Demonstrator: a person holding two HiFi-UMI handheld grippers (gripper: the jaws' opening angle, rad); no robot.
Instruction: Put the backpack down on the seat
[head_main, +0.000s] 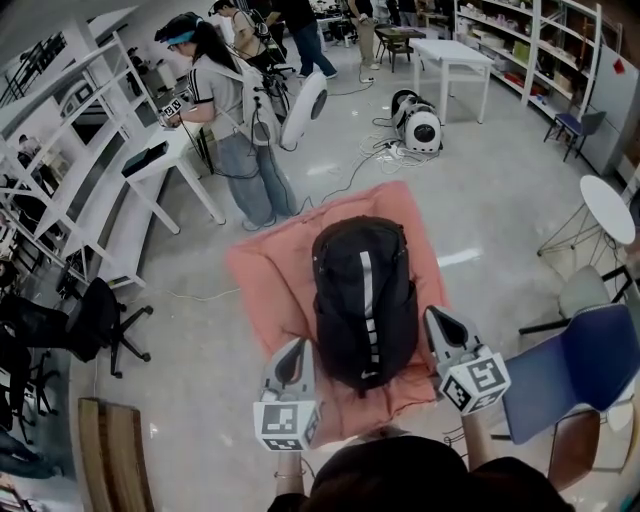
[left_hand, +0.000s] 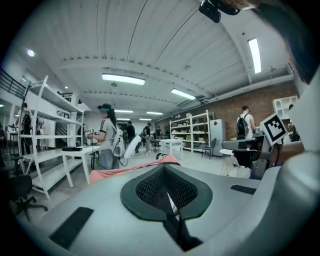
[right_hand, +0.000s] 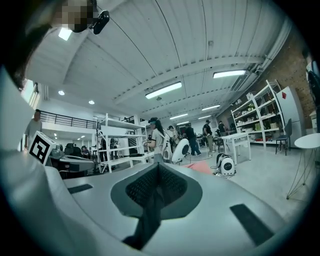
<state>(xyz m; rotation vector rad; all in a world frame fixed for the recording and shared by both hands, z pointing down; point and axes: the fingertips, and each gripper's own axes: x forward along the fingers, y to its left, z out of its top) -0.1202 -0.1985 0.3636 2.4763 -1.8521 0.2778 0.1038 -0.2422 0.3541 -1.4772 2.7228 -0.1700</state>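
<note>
The black backpack (head_main: 364, 300) lies flat along the middle of the pink seat (head_main: 258, 285), its long axis running straight away from me. My left tongs (head_main: 295, 348) and right tongs (head_main: 434, 314), both closed and, I judge, empty, flank its near end by the seat's near edge, about equally close.

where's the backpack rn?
Head view, centre: the black backpack lies on the pink cushion, its near end flanked by the left gripper and the right gripper; a blue chair stands to its right.
</note>
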